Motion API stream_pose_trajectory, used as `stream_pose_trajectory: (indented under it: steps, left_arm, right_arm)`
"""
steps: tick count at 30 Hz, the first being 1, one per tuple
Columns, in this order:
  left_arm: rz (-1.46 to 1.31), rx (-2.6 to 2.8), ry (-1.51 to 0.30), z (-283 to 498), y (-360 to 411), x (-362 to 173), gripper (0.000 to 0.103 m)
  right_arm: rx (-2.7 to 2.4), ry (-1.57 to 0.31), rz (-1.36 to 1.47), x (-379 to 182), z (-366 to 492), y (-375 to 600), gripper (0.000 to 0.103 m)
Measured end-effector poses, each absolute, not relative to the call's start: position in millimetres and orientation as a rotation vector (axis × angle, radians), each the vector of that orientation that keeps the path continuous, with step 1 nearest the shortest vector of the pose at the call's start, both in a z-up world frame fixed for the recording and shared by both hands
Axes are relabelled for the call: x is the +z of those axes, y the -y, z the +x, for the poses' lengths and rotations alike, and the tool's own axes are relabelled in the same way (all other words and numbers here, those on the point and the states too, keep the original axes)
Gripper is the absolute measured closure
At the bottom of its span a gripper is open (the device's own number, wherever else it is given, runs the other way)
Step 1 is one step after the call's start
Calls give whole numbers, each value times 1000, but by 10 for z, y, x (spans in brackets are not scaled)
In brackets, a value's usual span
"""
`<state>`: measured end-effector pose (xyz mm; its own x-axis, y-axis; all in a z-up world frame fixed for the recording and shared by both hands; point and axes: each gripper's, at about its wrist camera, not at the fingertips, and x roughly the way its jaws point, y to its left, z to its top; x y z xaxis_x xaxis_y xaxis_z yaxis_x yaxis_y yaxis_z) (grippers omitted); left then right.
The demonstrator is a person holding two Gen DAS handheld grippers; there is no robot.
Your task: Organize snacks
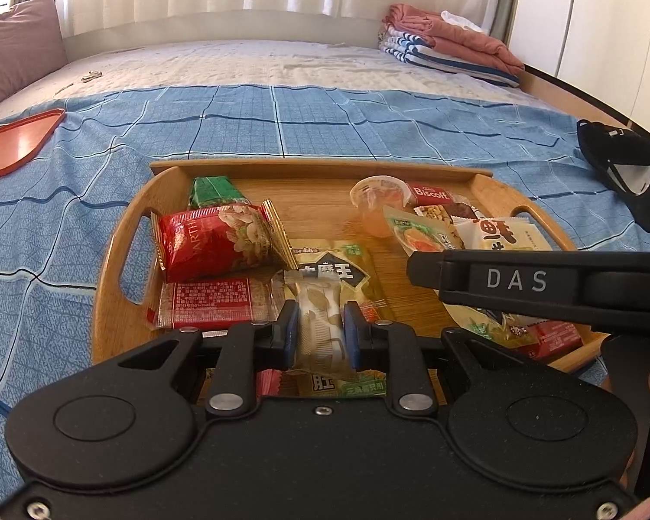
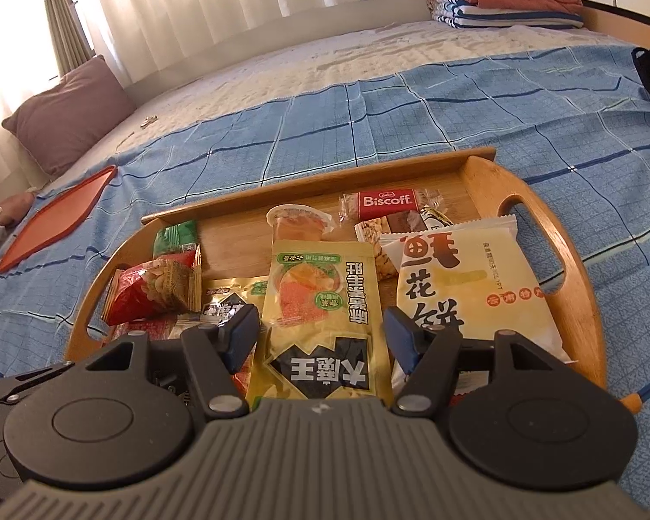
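Clamped shut, the left gripper (image 1: 320,333) pinches a small pale wrapped snack (image 1: 318,325) between its blue pads, low in the centre of the left wrist view, above the wooden tray (image 1: 108,268). Right gripper (image 2: 320,333) jaws stand apart, straddling a yellow pouch (image 2: 320,325) lying flat on the tray at lower centre; neither pad presses on it.

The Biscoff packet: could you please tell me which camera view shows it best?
The right wrist view: the Biscoff packet lies unobstructed with its logo fully readable. In the left wrist view it is smaller, partly hidden behind the jelly cup.
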<state>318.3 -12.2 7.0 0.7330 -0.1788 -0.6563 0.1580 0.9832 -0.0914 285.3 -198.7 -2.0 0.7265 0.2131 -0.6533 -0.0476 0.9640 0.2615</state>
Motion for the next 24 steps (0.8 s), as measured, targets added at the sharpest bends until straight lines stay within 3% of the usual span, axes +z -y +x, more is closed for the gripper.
stream_pose_trajectory:
  steps: [1, 6, 12, 17, 19, 24]
  left_arm:
    - [-32, -184, -726, 3183, 123, 65, 81]
    - [-34, -181, -726, 3178, 120, 81, 80]
    - [-46, -196, -733, 3129, 122, 156, 68]
    - [5, -152, -702, 3010, 128, 290, 49]
    - [-6, -147, -697, 2951, 93, 361, 43]
    - [15, -133, -680, 2752, 29, 553, 32]
  right_arm:
    - [145, -745, 231, -20, 2850, 1984, 28]
    - [156, -739, 246, -2, 2821, 2008, 24]
    - [165, -716, 241, 122, 2739, 2030, 14]
    - [173, -680, 204, 304, 2609, 2039, 9]
    - [160, -669, 189, 387, 2558, 2054, 0]
    - [143, -637, 138, 604, 2383, 2124, 0]
